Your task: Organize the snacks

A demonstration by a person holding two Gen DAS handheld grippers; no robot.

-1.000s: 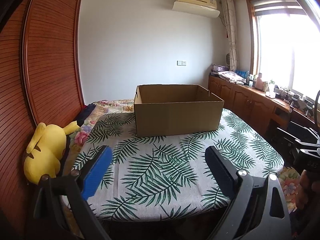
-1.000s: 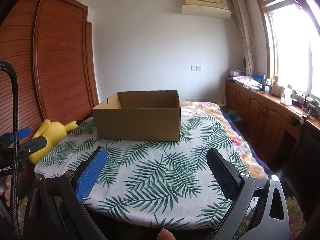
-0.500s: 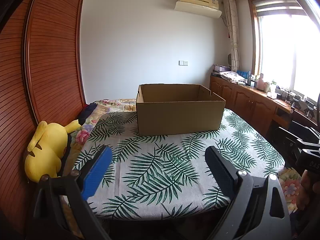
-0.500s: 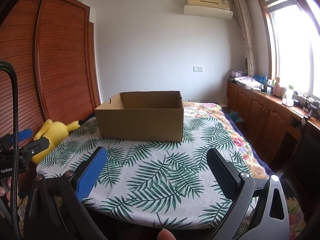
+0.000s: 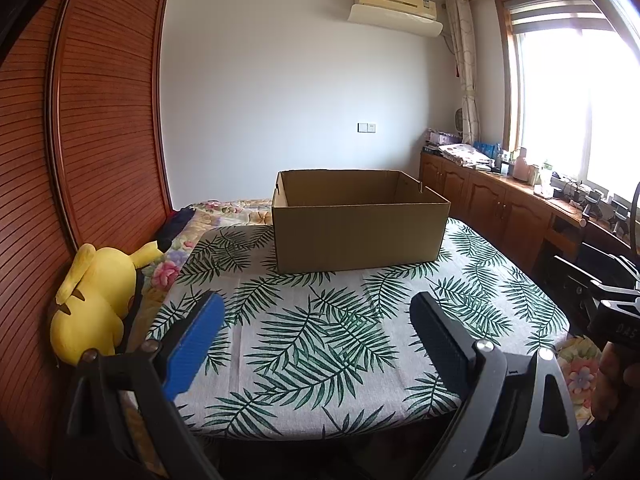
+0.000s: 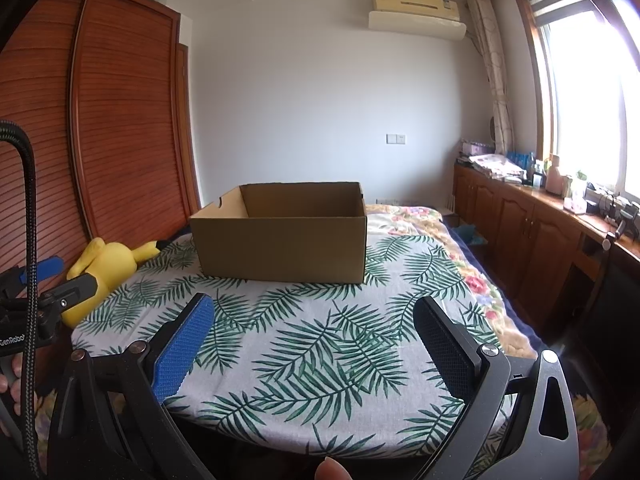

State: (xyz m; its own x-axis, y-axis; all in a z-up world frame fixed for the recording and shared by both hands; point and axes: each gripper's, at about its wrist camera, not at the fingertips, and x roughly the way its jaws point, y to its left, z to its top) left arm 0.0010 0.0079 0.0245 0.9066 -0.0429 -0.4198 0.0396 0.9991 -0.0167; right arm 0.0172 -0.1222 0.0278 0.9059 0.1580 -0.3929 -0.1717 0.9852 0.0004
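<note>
An open brown cardboard box [image 5: 360,236] stands on the far half of a table covered with a palm-leaf cloth [image 5: 320,344]; it also shows in the right wrist view [image 6: 282,242]. Its inside floor is hidden. No snacks are in view. My left gripper [image 5: 316,312] is open and empty, held off the table's near edge. My right gripper [image 6: 314,316] is open and empty, also off the near edge. The left gripper also shows at the left edge of the right wrist view [image 6: 40,276].
A yellow plush toy [image 5: 96,304] lies left of the table against a wooden slatted wardrobe [image 5: 80,160]. A bed with floral bedding [image 6: 420,220] lies behind the table. Wooden cabinets with clutter [image 5: 500,196] run under the window on the right.
Both views have tilted slightly, so the box and table sit a little lower in frame. Both grippers stay open and empty.
</note>
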